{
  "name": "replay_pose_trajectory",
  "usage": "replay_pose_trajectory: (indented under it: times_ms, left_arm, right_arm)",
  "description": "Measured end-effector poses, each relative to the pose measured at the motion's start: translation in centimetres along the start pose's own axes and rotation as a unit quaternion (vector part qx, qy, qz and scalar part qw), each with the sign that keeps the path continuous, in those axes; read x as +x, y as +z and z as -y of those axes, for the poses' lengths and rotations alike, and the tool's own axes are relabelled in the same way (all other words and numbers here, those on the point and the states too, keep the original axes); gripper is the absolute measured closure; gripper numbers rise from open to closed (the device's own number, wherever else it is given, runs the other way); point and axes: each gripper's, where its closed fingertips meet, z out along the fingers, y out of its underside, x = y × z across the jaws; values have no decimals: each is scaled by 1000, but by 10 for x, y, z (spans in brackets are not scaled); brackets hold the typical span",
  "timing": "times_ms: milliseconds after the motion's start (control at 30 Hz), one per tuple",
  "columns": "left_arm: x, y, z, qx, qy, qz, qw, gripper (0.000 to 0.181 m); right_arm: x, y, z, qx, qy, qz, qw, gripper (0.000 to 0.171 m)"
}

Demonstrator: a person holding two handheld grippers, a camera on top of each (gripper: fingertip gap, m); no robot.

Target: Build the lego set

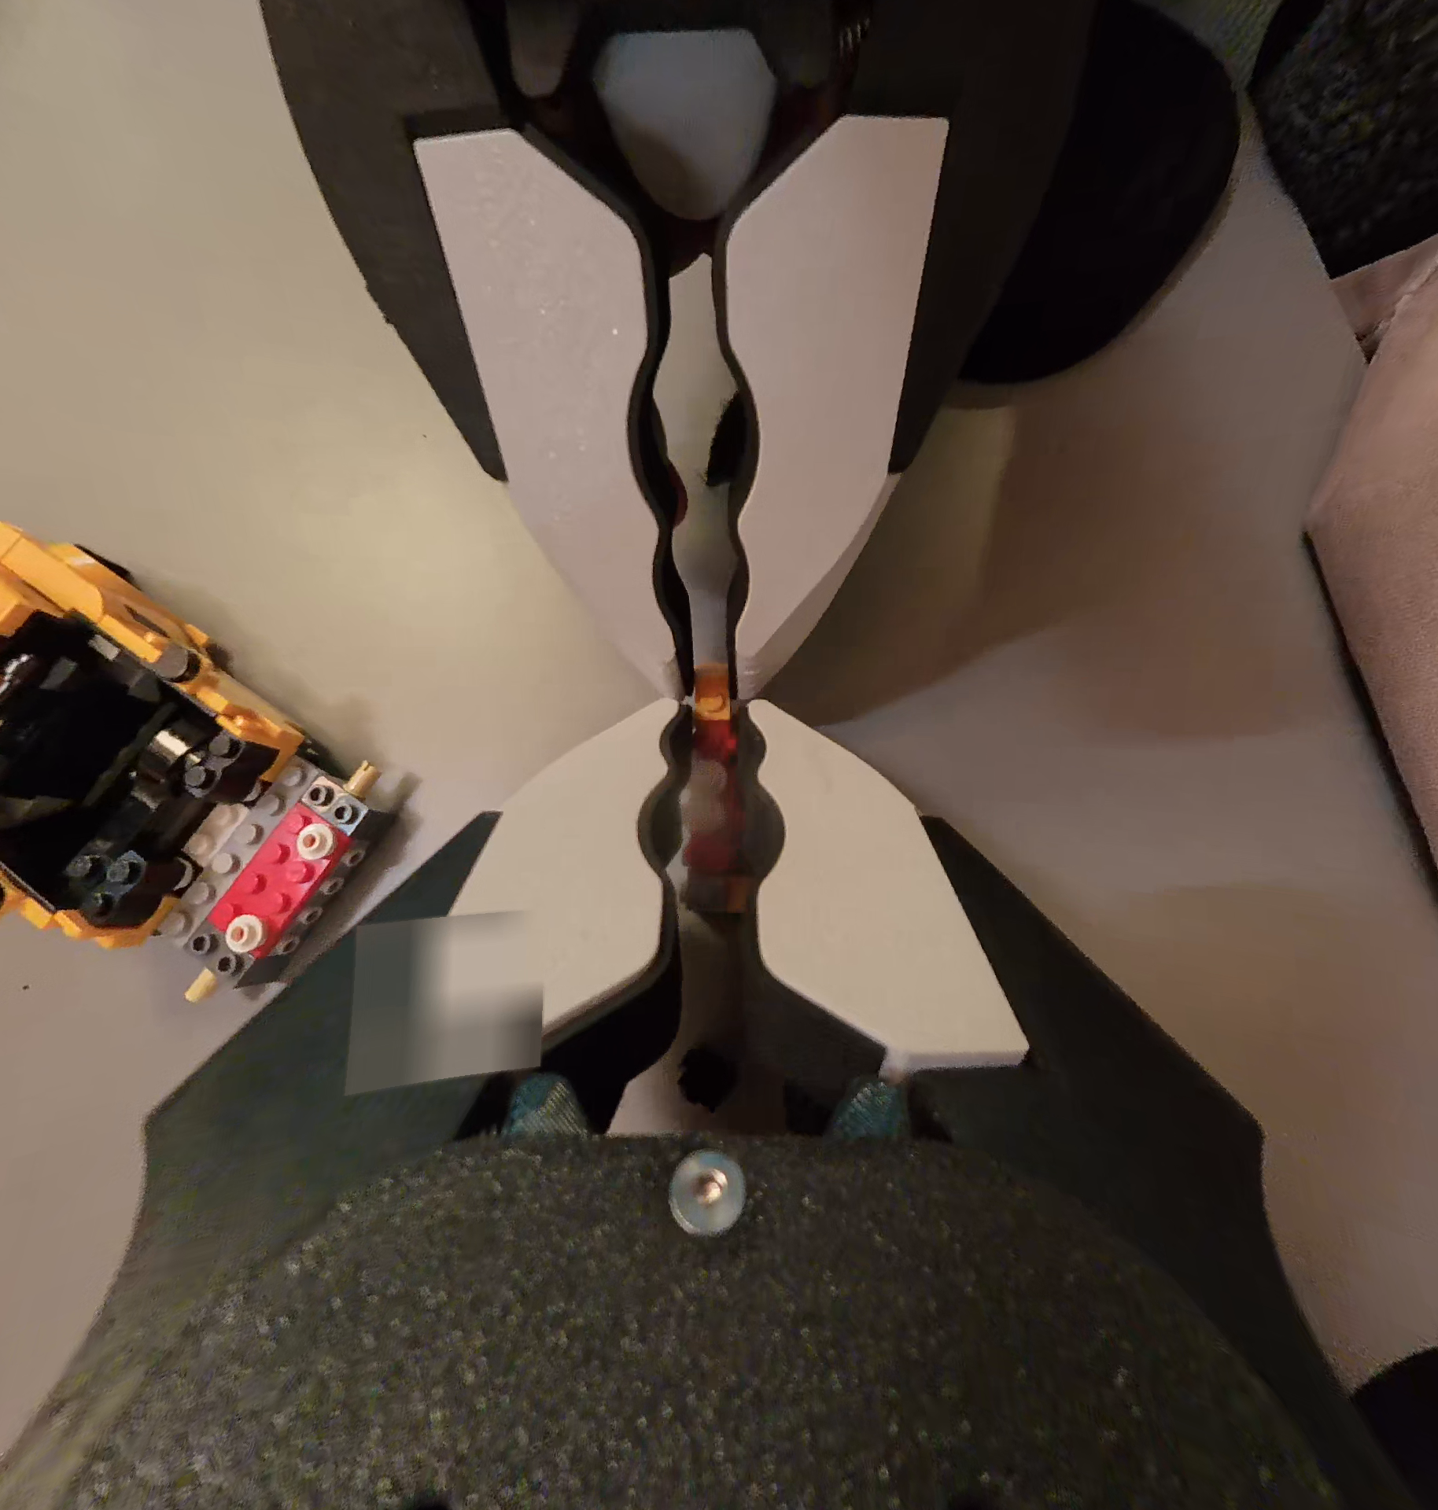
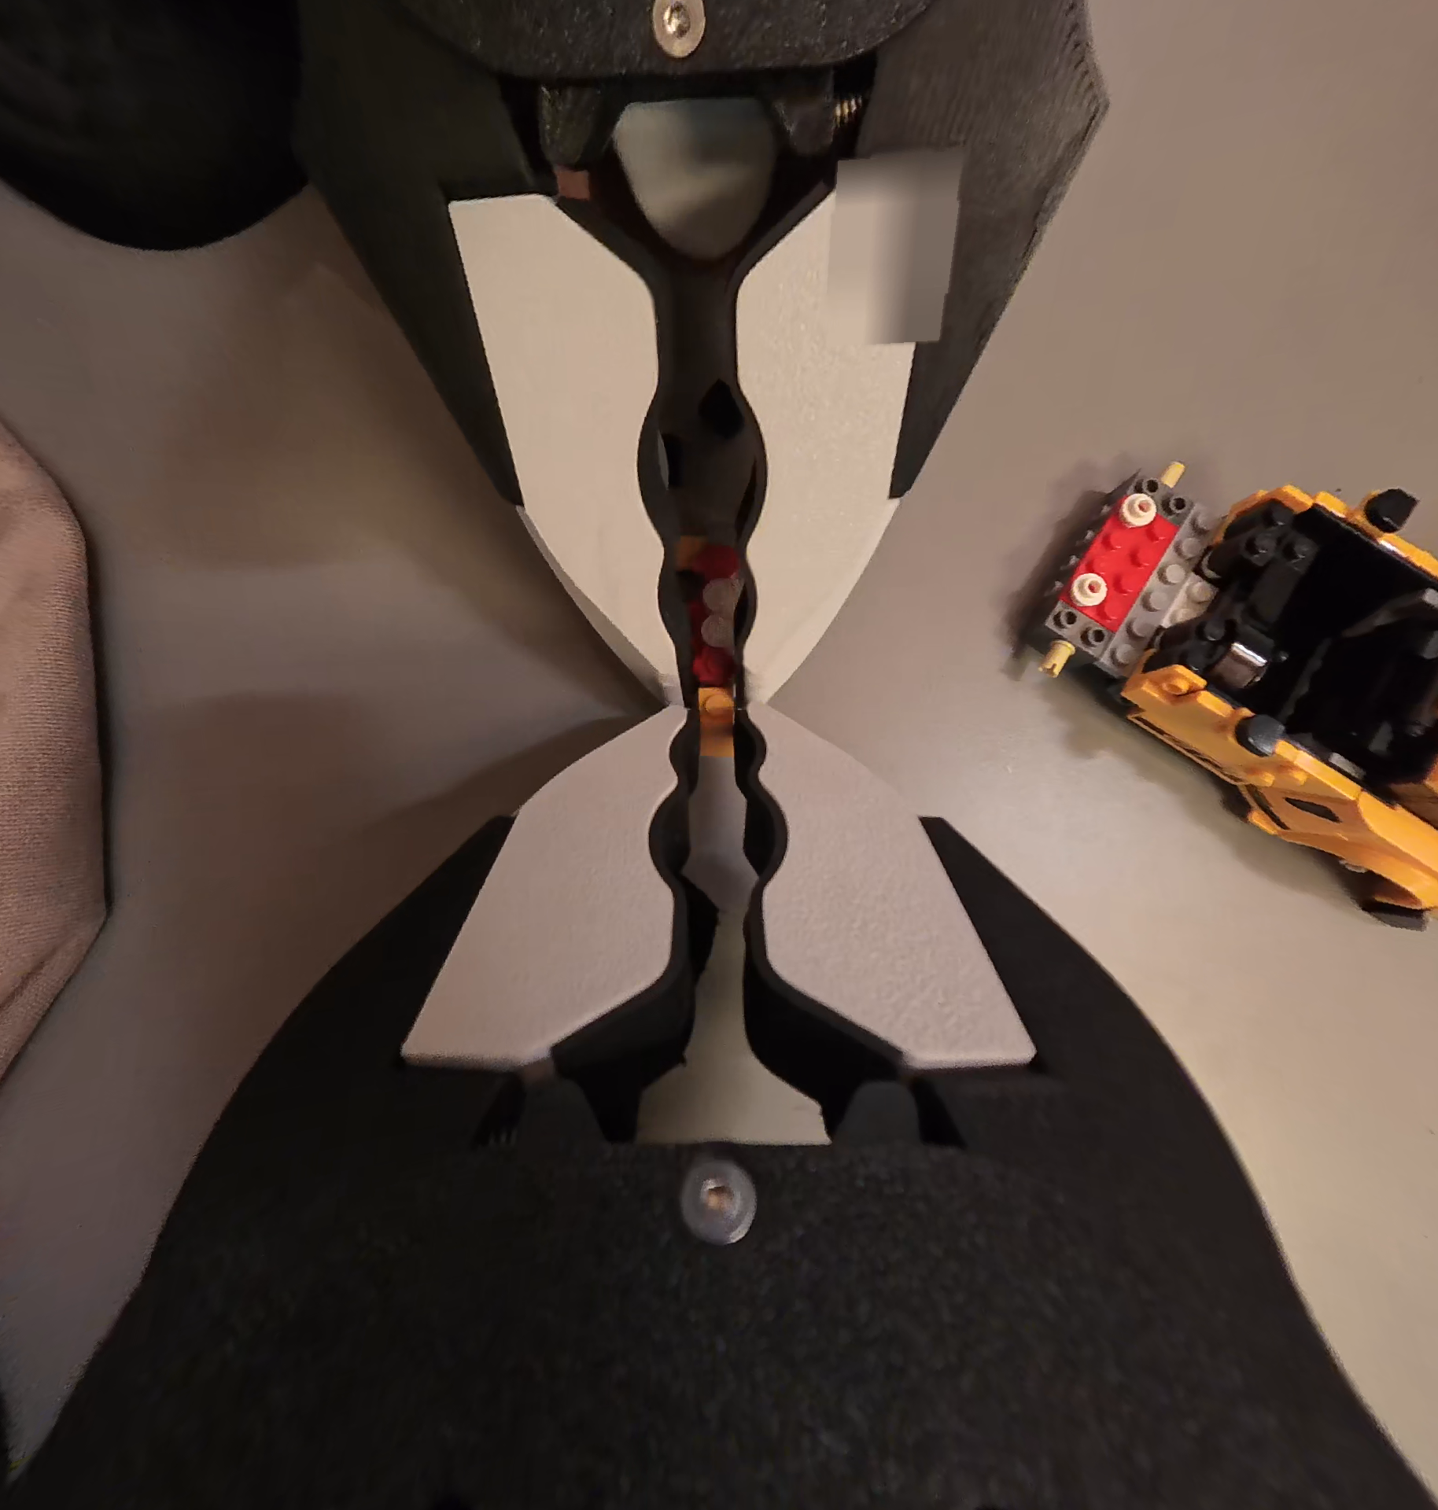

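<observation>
Jaws of left gripper (image 1: pixel 712 719) and right gripper (image 2: pixel 712 727) clench one small sub-build (image 1: pixel 712 784) tip-to-tip; best press squarely, studs aligned, before freeing either.

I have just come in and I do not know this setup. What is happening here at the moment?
A person holds two grippers tip to tip over a pale table. The left gripper is shut on a small sub-assembly of red, clear and orange bricks. The right gripper pinches the orange brick at its end, so the two seem to be pressing or pulling pieces together. The half-built yellow and black Lego vehicle lies aside on the table, untouched.
</observation>
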Motion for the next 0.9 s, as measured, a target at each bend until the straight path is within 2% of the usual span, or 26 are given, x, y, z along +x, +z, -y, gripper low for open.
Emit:
replay_pose_trajectory:
  times_ms: [500,667,900]
  left_arm:
    - [0,0,-1,14,10,15,1000,172]
    - [0,-1,-1,15,6,14,1000,172]
    - [0,-5,-3,12,-3,12,1000,169]
  right_arm:
    - [0,-3,0,51,24,10,998,158]
    - [2,-2,-10,38,17,7,999,156]
    - [13,-21,-35,15,40,-13,999,156]
